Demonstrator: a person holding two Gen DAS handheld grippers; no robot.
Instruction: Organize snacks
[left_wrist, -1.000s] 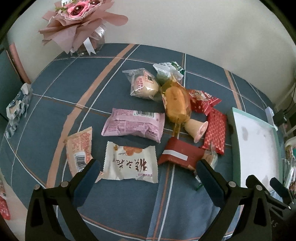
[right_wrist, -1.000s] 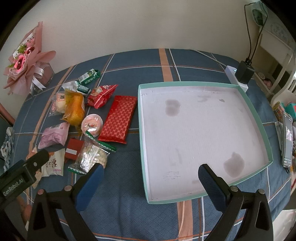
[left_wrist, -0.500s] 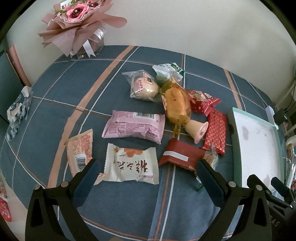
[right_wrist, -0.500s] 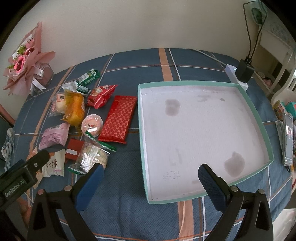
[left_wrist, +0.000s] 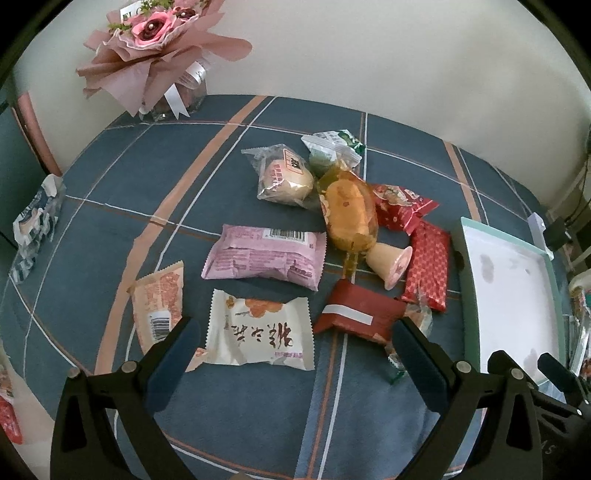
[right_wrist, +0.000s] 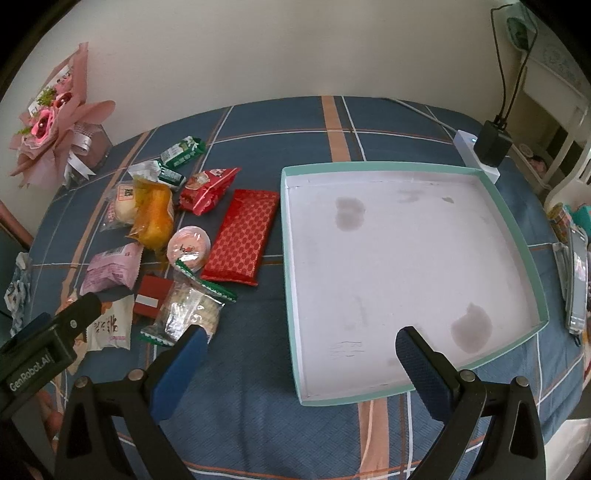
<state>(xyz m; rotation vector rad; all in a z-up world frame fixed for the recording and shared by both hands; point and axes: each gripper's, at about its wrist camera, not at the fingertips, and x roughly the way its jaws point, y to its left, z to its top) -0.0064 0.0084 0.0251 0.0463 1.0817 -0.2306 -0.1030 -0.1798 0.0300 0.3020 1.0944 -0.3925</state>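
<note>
Several snack packs lie on the blue plaid cloth: a white pack (left_wrist: 258, 332), a pink pack (left_wrist: 266, 254), a small red box (left_wrist: 354, 317), a yellow cake pack (left_wrist: 349, 212), a red patterned bar (right_wrist: 242, 236) and a clear cracker pack (right_wrist: 188, 314). My left gripper (left_wrist: 295, 354) is open and empty, hovering just in front of the white pack. My right gripper (right_wrist: 299, 358) is open and empty over the near left corner of the empty teal-rimmed white tray (right_wrist: 517, 229). The tray also shows in the left wrist view (left_wrist: 467, 295).
A pink flower bouquet (left_wrist: 159, 55) stands at the far left by the wall. A white power strip with a black charger (right_wrist: 487, 147) sits behind the tray. A phone and small items (right_wrist: 576, 280) lie right of the tray. A crumpled wrapper (left_wrist: 35, 221) lies at the left edge.
The left gripper has tilted up slightly, so the snacks sit a little lower in its view. The right gripper has hardly moved. Both stay open.
</note>
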